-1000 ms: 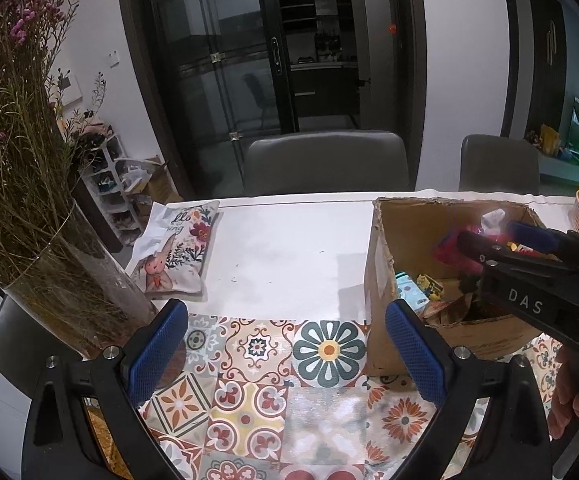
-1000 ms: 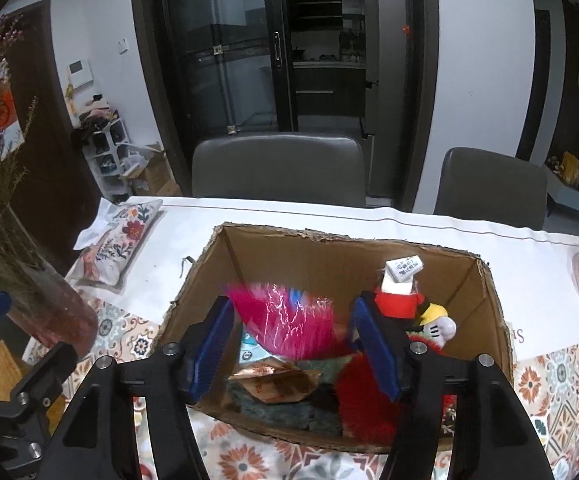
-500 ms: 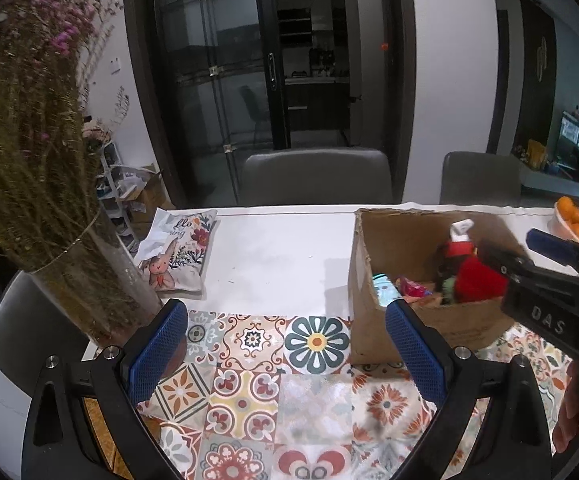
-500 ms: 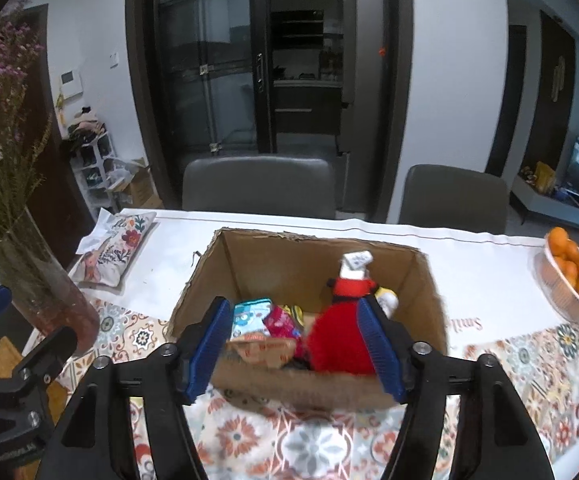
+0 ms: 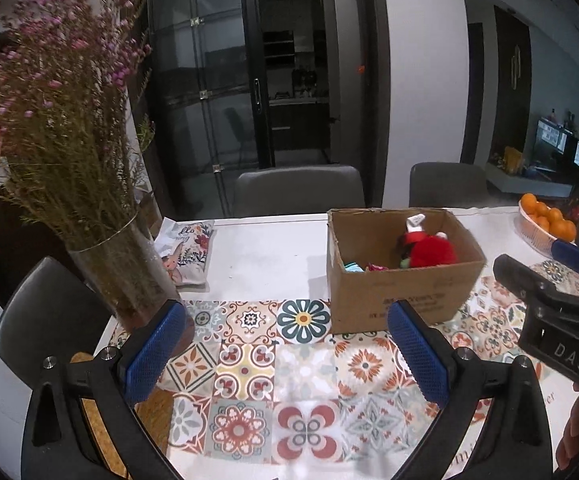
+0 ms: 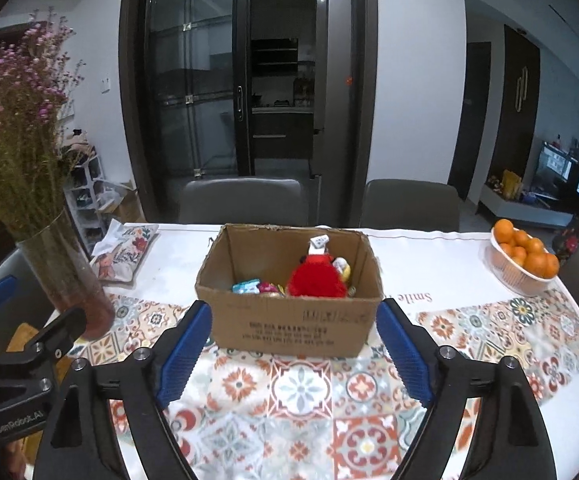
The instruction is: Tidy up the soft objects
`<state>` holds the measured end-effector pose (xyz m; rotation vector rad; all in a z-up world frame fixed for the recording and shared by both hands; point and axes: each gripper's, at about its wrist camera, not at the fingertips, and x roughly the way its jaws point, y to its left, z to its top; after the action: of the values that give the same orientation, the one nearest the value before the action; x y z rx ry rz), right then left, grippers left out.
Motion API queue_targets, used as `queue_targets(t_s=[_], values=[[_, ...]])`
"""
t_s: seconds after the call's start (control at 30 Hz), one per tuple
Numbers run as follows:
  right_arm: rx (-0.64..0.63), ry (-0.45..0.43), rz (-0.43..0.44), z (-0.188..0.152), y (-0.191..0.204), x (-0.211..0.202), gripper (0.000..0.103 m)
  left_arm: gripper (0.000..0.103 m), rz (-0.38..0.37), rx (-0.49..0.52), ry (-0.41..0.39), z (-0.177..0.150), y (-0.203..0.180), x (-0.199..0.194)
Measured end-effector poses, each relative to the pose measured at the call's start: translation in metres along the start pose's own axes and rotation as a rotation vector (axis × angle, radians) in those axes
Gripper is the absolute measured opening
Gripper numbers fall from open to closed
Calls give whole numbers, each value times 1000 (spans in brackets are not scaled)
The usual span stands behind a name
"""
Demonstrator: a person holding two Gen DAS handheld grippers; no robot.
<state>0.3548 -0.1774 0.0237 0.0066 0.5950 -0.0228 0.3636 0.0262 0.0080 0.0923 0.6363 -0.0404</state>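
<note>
A cardboard box (image 6: 289,328) stands on the patterned tablecloth. It holds a red plush toy (image 6: 315,280) with a white tag, plus small pink and teal items beside it. The box also shows in the left wrist view (image 5: 401,300) with the red plush (image 5: 429,252) inside. A floral soft pouch (image 5: 187,254) lies at the back left of the table and also shows in the right wrist view (image 6: 123,254). My left gripper (image 5: 285,356) is open and empty, left of and nearer than the box. My right gripper (image 6: 293,352) is open and empty, just in front of the box.
A glass vase of dried pink flowers (image 5: 125,272) stands at the left edge. A white basket of oranges (image 6: 523,262) sits at the far right. Grey chairs (image 6: 245,200) stand behind the table. The table's front edge is close below both grippers.
Both grippers have drawn back and up from the box. A pink soft item that was between the right gripper's fingers over the box now lies inside it.
</note>
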Motion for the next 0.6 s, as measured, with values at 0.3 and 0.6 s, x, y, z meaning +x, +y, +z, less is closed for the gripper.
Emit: queue_targets(t_s=[0.3,0.6], values=[[8,-15,4,-31,-16,-58,88,103,5,11,-32,-24,-17,-54],[10,-36,23,-63,-41,-116,88,103,6,-3,-46,-55,-39,-114]])
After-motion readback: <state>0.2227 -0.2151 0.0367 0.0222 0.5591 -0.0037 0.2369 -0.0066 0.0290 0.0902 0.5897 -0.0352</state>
